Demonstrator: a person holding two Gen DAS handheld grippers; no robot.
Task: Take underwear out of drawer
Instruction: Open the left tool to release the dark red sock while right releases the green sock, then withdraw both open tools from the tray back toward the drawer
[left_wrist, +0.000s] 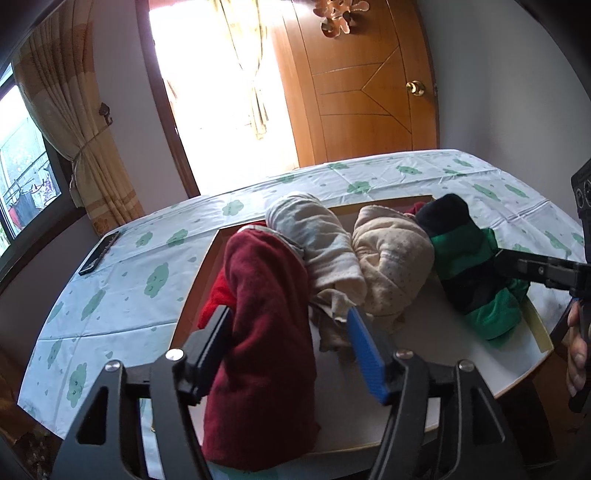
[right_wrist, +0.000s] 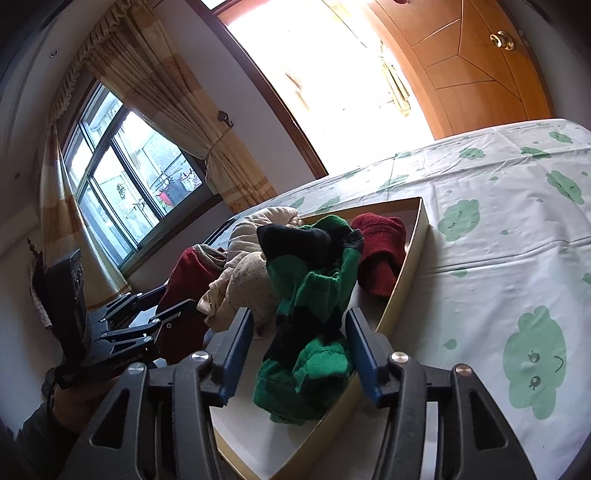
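Note:
An open white drawer (left_wrist: 439, 328) lies on the table and holds several rolled garments. A dark red roll (left_wrist: 266, 332) lies at its left end, between the fingers of my left gripper (left_wrist: 288, 347), which stands open around it. A grey-white roll (left_wrist: 321, 240) and a beige dotted roll (left_wrist: 395, 262) lie in the middle. A green and black roll (right_wrist: 310, 314) lies at the right end, between the open fingers of my right gripper (right_wrist: 295, 354). A small red roll (right_wrist: 380, 251) sits in the far corner.
The table carries a white cloth with green cloud prints (right_wrist: 517, 258). A dark remote (left_wrist: 99, 254) lies at its far left. The drawer's tan rim (right_wrist: 406, 273) runs along the right side. A window, curtains and a wooden door stand behind.

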